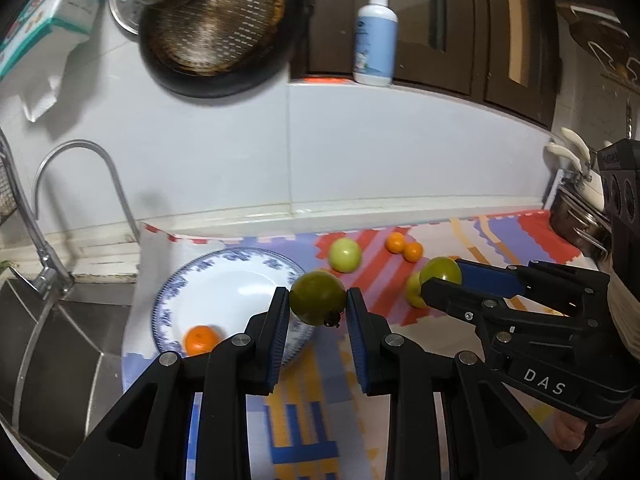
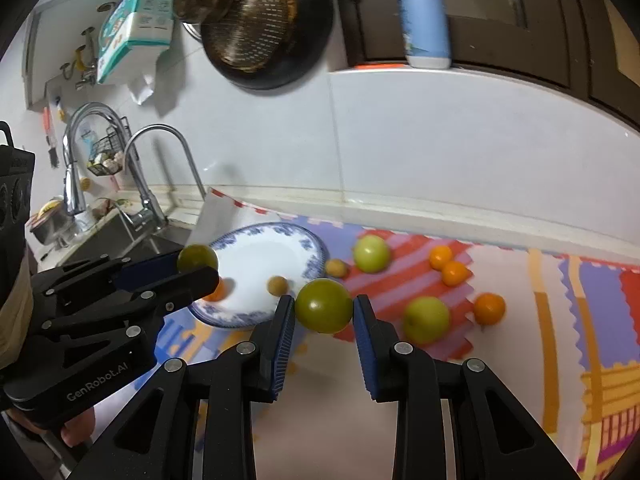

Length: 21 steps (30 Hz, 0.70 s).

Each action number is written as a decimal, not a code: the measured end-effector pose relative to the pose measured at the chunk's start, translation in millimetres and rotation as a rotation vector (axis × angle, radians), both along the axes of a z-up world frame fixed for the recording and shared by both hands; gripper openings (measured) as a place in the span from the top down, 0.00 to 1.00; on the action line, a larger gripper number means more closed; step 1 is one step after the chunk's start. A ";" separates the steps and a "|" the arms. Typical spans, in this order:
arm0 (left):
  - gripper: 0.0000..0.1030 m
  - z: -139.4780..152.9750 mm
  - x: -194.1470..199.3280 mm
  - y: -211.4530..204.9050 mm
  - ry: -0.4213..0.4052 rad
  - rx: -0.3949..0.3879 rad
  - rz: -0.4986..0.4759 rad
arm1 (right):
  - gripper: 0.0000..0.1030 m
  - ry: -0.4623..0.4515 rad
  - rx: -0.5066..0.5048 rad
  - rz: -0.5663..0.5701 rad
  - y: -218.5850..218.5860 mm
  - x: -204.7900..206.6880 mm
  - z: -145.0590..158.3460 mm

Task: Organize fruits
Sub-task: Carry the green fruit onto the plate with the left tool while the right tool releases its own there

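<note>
left gripper (image 1: 318, 306): pinching a dark green fruit (image 1: 317, 297) between its blue pads, held up off the counter, right over the near edge of the plate
right gripper (image 2: 324, 312): same deal, clamped on its own green fruit (image 2: 324, 306), lifted above the mat just right of the plate
plate (image 2: 256, 252): white with a blue floral rim, sitting at the left end of the mat next to the sink; one orange (image 1: 201, 339) in it, plus a small tan fruit (image 2: 277, 285) (kinda blurry, can't tell what kind)
another tan one (image 2: 336, 268): on the mat, just off the plate's right rim
loose on the mat: two pale green apples (image 2: 372, 253) (image 2: 426, 319), a pair of small oranges (image 2: 448, 266) touching each other, and one more orange (image 2: 489, 308) beside the nearer apple
mat (image 2: 520, 360): colourful patchwork thing covering the counter
faucet (image 1: 80, 184): curved chrome, over the sink on the left
up on the wall: dark pan (image 1: 224, 28) with a metal strainer in it, and a pump bottle (image 1: 375, 40) on the ledge
</note>
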<state>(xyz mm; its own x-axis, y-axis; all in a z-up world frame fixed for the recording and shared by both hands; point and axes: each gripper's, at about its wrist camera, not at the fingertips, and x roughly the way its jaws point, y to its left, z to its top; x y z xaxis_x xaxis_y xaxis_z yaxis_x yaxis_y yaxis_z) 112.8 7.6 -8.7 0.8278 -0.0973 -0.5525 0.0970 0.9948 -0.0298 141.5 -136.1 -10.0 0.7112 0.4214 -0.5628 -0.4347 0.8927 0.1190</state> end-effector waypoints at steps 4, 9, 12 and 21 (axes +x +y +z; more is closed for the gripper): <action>0.72 4.6 3.3 17.7 -0.012 -0.001 0.028 | 0.70 -0.002 0.010 0.029 18.1 8.0 4.4; 0.72 3.0 15.5 40.3 -0.001 -0.008 0.058 | 0.70 -0.005 0.001 0.063 41.8 21.7 6.6; 0.72 -1.7 24.7 53.7 0.009 -0.007 0.082 | 0.70 0.002 -0.010 0.085 55.4 31.9 5.1; 0.72 -29.1 59.7 83.5 0.075 -0.012 0.138 | 0.70 0.048 -0.058 0.144 92.3 76.0 -16.7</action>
<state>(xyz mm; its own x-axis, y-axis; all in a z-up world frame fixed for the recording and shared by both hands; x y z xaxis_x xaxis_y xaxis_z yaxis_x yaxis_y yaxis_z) 172.5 91.2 -37.8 0.7904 0.0075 -0.6126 -0.0434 0.9981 -0.0438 217.5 -43.8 -26.7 0.6173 0.4831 -0.6209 -0.5540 0.8273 0.0929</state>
